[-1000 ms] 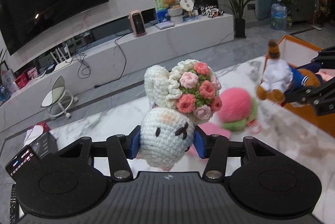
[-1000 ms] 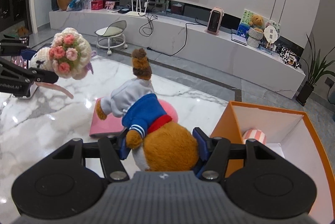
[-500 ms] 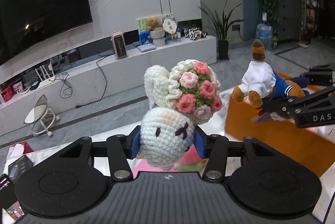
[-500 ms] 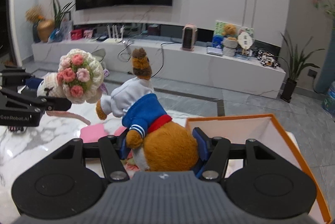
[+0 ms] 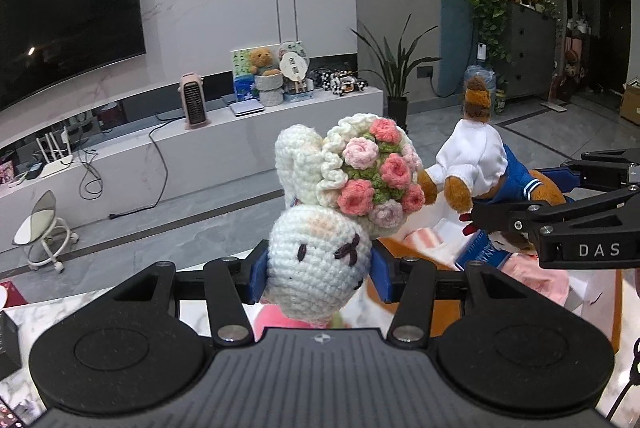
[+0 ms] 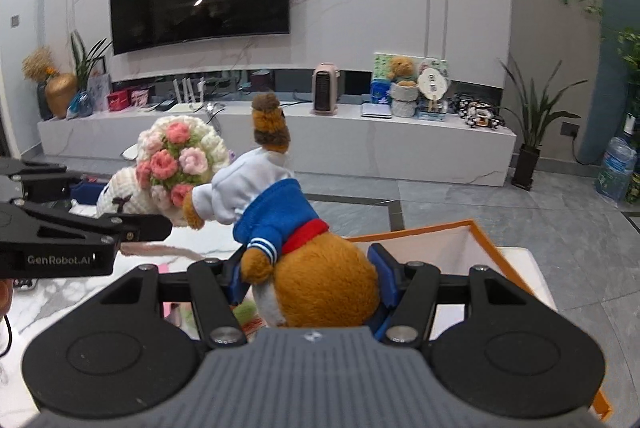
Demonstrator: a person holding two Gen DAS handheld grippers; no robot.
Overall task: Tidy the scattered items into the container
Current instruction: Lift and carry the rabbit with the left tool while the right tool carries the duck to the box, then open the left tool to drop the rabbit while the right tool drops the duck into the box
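Note:
My left gripper (image 5: 318, 270) is shut on a white crocheted bunny (image 5: 316, 264) that carries a pink flower bouquet (image 5: 376, 184), held in the air. My right gripper (image 6: 312, 278) is shut on a brown plush bear (image 6: 320, 276) in a blue and white sailor top, held above the orange box (image 6: 504, 264). The two toys are close together. In the left wrist view the bear (image 5: 472, 164) and the right gripper (image 5: 472, 218) hang over the box (image 5: 448, 312), which holds a striped pink item (image 5: 424, 242) and a blue book.
The box stands on a white marble table (image 6: 52, 300). A pink item (image 5: 276, 320) lies on the table under the bunny. A black device (image 5: 8, 340) sits at the table's left edge. A TV wall and a long low cabinet (image 6: 360, 144) stand behind.
Both grippers have moved right, toward and over the orange box, each still holding its toy. The bear is now above the box and the two toys are closer together.

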